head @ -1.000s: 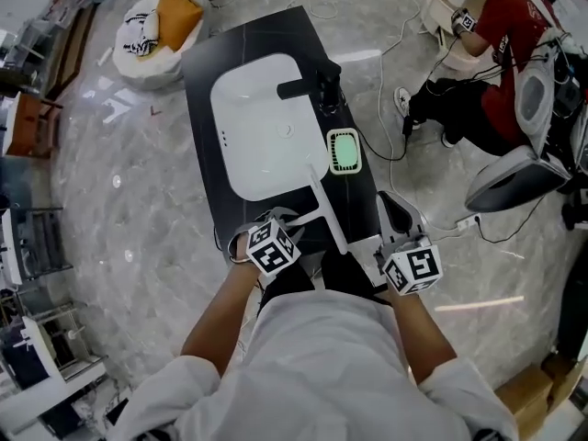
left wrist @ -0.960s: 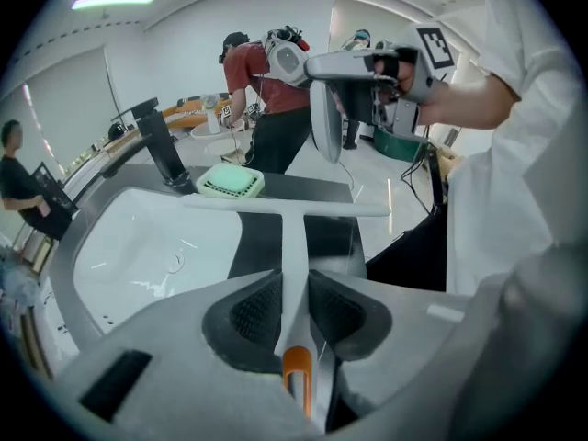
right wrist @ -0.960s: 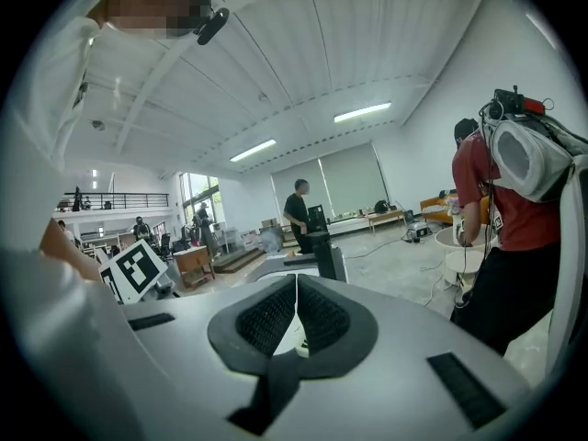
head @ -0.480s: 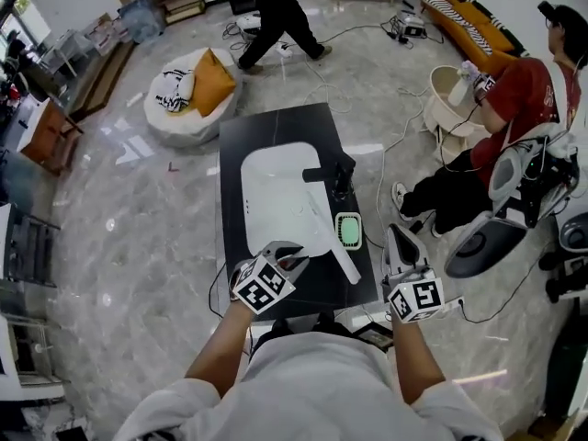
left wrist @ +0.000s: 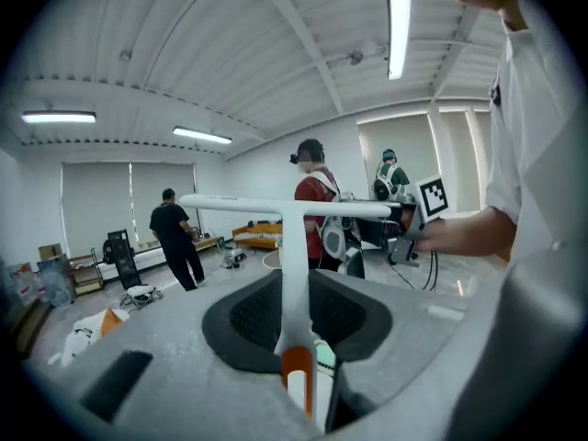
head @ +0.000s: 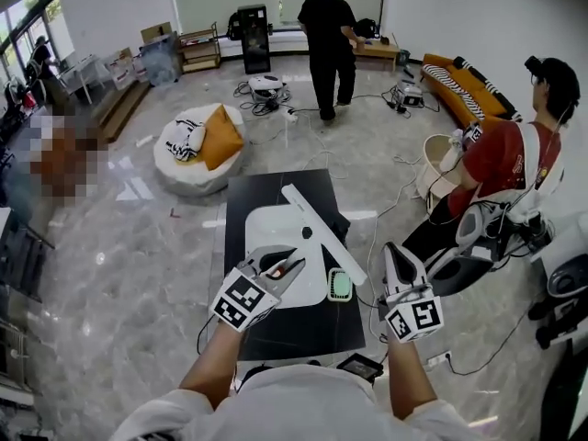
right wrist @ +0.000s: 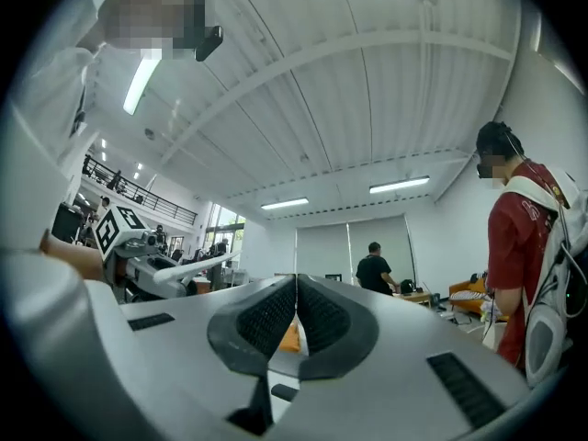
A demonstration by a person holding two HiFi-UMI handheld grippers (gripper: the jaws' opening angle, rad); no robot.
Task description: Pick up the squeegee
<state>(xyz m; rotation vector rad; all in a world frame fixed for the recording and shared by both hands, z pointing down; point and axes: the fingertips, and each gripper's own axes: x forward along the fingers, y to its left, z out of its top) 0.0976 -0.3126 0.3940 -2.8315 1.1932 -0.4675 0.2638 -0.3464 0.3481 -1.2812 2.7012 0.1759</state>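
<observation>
Gripping the squeegee (head: 323,231) by its handle, the left tongs (head: 288,266) hold it up over the black surface (head: 294,333).

Left gripper view: the tongs (left wrist: 296,320) are clamped on the lower end of the squeegee (left wrist: 294,211), at an orange section of the handle. The white stem runs up between the dark pads to the long blade. The blade lies level across the view, with only the room behind it.

Head view: the blade runs on a diagonal, upper left to lower right, above the white sink basin (head: 266,232) set in the surface. A pale green item (head: 341,285) lies on the surface just beside the basin, under the blade's near end.

Right tongs (head: 393,252): held up to the right of the surface, apart from the squeegee. Right gripper view shows these tongs (right wrist: 296,288) pressed together, nothing between them.

Room: a person in a red top (head: 501,163) at the right, a person in black (head: 331,26) standing at the far end, and a white beanbag (head: 188,150) with an orange cushion on the floor.
</observation>
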